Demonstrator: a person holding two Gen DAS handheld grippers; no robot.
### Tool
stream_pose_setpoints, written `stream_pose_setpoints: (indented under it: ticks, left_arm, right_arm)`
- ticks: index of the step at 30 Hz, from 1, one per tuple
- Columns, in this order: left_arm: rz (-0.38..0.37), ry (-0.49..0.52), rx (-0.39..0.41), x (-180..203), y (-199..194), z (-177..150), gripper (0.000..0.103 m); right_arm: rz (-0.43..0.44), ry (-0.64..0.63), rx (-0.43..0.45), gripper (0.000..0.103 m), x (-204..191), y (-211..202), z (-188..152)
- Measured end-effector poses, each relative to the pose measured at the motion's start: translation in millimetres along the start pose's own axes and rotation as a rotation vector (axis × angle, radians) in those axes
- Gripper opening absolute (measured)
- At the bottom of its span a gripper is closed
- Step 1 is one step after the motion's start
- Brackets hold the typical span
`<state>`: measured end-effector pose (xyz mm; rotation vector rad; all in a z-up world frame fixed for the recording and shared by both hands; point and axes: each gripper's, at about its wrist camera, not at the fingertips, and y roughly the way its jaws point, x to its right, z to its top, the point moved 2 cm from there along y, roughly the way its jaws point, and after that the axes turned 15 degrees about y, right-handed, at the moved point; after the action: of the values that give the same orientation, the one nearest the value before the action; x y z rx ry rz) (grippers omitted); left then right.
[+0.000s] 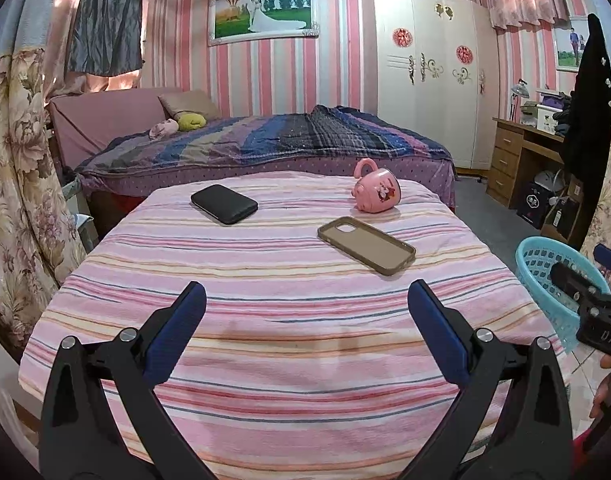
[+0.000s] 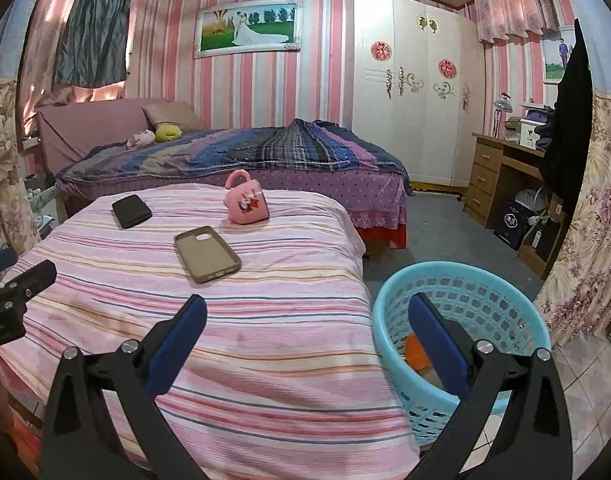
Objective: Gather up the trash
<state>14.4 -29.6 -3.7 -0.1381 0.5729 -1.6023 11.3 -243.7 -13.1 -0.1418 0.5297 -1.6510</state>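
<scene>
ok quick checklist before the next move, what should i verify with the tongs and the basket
1. Left tongs open and empty: ok.
2. Right tongs open and empty: ok.
3. Blue basket upright beside the table, mouth unblocked: ok.
4. Something orange already lies in the basket; what it is: cannot tell.
5. Trash left on the striped cloth: cannot tell. Only a black phone, a phone case and a tipped pink mug show.
6. Mug lying on its side, handle up: not ok if it should stand.
</scene>
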Motion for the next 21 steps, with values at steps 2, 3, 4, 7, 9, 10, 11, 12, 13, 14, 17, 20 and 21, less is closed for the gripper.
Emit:
stream_pose_setpoints:
  ticks: [2, 3, 4, 7, 9, 10, 11, 12, 13, 14, 17, 20, 21]
  left_arm:
    - [-0.002, -0.002, 0.002, -0.5, 1.2, -0.2, 0.098]
    - [-0.001, -0.001, 0.002, 0.1, 1.0, 0.1, 0.098]
    - [0.001, 0.001, 0.001, 0.2, 0.9, 0.0, 0.098]
    - [-0.001, 0.004, 0.000, 1.2, 1.4, -0.3, 0.098]
    - [-0.005, 0.003, -0.002, 2.3, 2.7, -0.2, 0.098]
    - [-0.009, 0.003, -0.004, 2.5, 3.6, -0.5, 0.098]
    - [-0.010, 0.003, -0.005, 3.0, 3.7, -0.8, 0.098]
    - [-0.010, 0.004, -0.005, 2.7, 3.8, -0.8, 0.098]
    - [-0.010, 0.004, -0.004, 2.5, 3.6, -0.6, 0.098]
    - [-0.009, 0.003, -0.002, 2.4, 3.4, -0.4, 0.098]
    - [-0.012, -0.002, 0.007, 2.5, 3.1, -0.2, 0.098]
    - [-0.010, -0.004, 0.013, 2.3, 1.5, 0.0, 0.098]
    - [-0.010, -0.004, 0.014, 2.8, 1.7, 0.4, 0.098]
  right_arm:
    - [0.008, 0.002, -0.001, 0.098, 0.4, -4.3, -0.6]
    - [0.011, 0.003, 0.000, 0.098, 0.2, -6.0, -1.4]
    - [0.010, -0.001, 0.003, 0.098, -1.6, -6.2, -3.6]
    - [0.005, -0.007, 0.009, 0.098, -6.0, -6.2, -6.2]
    - [0.000, -0.022, 0.019, 0.098, -11.1, -6.0, -9.5]
    - [-0.005, -0.035, 0.023, 0.098, -13.6, -6.1, -11.2]
    - [-0.005, -0.037, 0.026, 0.098, -14.6, -6.9, -11.8]
    - [-0.003, -0.036, 0.026, 0.098, -14.3, -5.2, -11.7]
    - [-0.002, -0.035, 0.027, 0.098, -13.8, -5.1, -11.4]
    - [0.003, -0.029, 0.033, 0.098, -13.8, -6.3, -11.1]
    - [0.008, -0.016, 0.047, 0.098, -10.6, -9.4, -9.5]
    - [0.014, -0.012, 0.052, 0.098, -8.9, -10.5, -8.2]
    - [0.016, -0.011, 0.052, 0.098, -7.8, -10.8, -7.4]
